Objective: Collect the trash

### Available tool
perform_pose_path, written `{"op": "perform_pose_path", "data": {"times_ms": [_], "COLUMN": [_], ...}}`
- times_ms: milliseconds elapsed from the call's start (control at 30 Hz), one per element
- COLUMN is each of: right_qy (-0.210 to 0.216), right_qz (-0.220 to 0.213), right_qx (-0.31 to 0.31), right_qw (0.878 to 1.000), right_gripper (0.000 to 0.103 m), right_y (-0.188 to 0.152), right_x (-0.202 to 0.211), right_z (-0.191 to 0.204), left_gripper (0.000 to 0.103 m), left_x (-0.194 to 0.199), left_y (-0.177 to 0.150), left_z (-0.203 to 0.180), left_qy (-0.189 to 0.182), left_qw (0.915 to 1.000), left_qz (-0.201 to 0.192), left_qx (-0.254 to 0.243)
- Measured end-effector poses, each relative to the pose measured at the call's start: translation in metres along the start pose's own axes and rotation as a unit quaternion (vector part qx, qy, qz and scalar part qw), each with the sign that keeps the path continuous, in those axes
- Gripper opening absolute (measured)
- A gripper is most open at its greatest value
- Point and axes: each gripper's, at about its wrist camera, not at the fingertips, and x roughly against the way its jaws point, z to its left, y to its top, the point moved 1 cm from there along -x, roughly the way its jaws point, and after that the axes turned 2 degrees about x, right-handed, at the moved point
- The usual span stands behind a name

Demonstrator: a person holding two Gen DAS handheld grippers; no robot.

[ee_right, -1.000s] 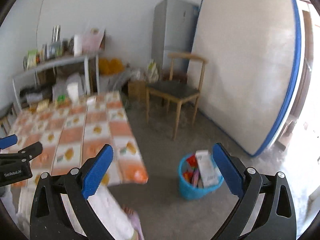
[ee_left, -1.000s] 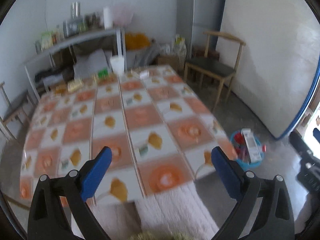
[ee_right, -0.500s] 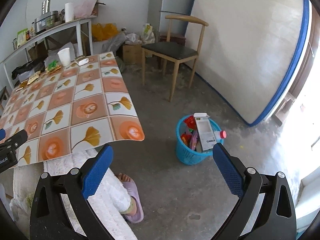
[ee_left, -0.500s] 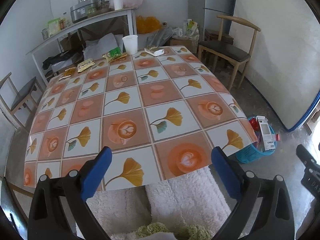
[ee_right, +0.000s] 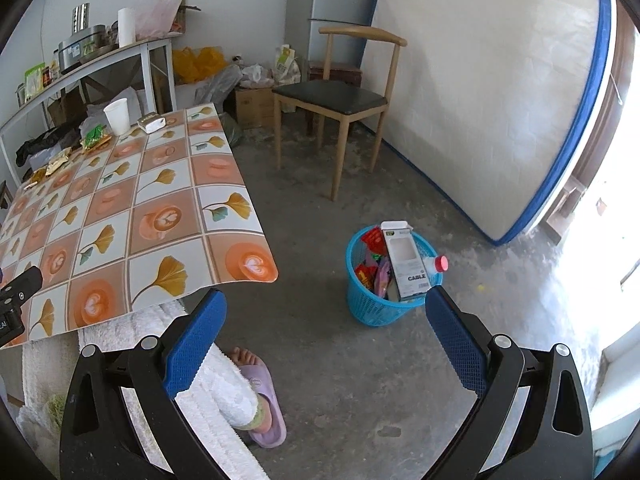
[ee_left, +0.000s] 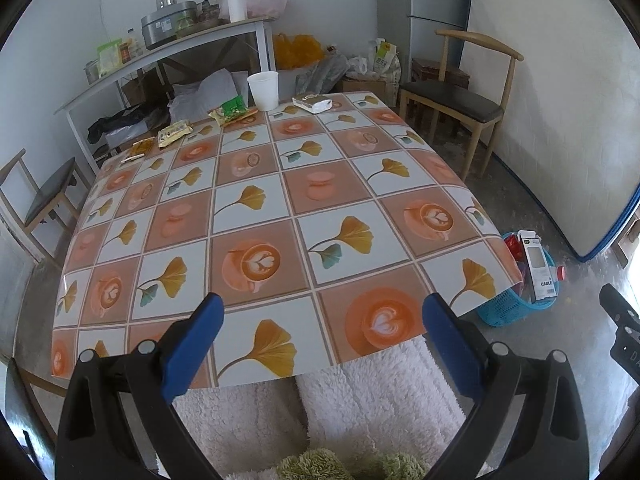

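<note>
- At the bottom of the left wrist view we hold the left gripper (ee_left: 320,312), its blue fingers (ee_left: 192,350) spread wide with nothing between them, over the near edge of the table (ee_left: 304,216).
- Far end of that table, upper centre of the frame: a white paper cup (ee_left: 263,89), upright.
- Just left of the cup: a green and yellow snack wrapper (ee_left: 233,109), lying flat.
- Right of the cup: a white crumpled packet (ee_left: 312,103).
- Further left along the far edge: a pale wrapper (ee_left: 174,132), an orange wrapper (ee_left: 143,145) and a small white stick-like scrap (ee_left: 132,158).
- Right edge of the left view, on the floor beside the table corner: a blue basket (ee_left: 505,312) holding a white carton marked CABLE (ee_left: 538,268).
- Bottom of the right wrist view: the right gripper (ee_right: 322,312), fingers equally wide apart and empty, above bare concrete floor.
- Centre right of that view: the same blue basket (ee_right: 372,304), with the carton (ee_right: 406,260), red wrappers (ee_right: 370,240) and a red-capped bottle (ee_right: 436,264) standing in it.
- Lower left of the right view: our white fleece trouser leg (ee_right: 224,384) and a lilac slipper (ee_right: 266,404) on the floor.
- Upper centre: a wooden chair (ee_right: 336,96) with a dark seat, well apart from the basket.
- Upper right: a mattress (ee_right: 492,92) with blue edging, leaning on the wall.
- Upper left: a grey shelf (ee_right: 100,64) carrying pots and jars.
</note>
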Motion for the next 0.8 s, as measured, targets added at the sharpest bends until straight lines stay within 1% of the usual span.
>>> {"op": "perform_pose_path", "data": {"times_ms": [800], "right_qy": [0.0], "right_qz": [-0.006], "right_qx": [-0.007], "right_qw": [1.0], "right_gripper": [0.096], "right_y": [0.0017], "right_x": [0.0028], "right_z": [-0.0022], "left_gripper": [0.097], "left_x": [0.0016], "left_y": [-0.0004], "left_z": [-0.0015], "left_qy": [0.002], "left_qw": [1.0], "left_qz": [-0.004], "left_qx": [-0.007]}}
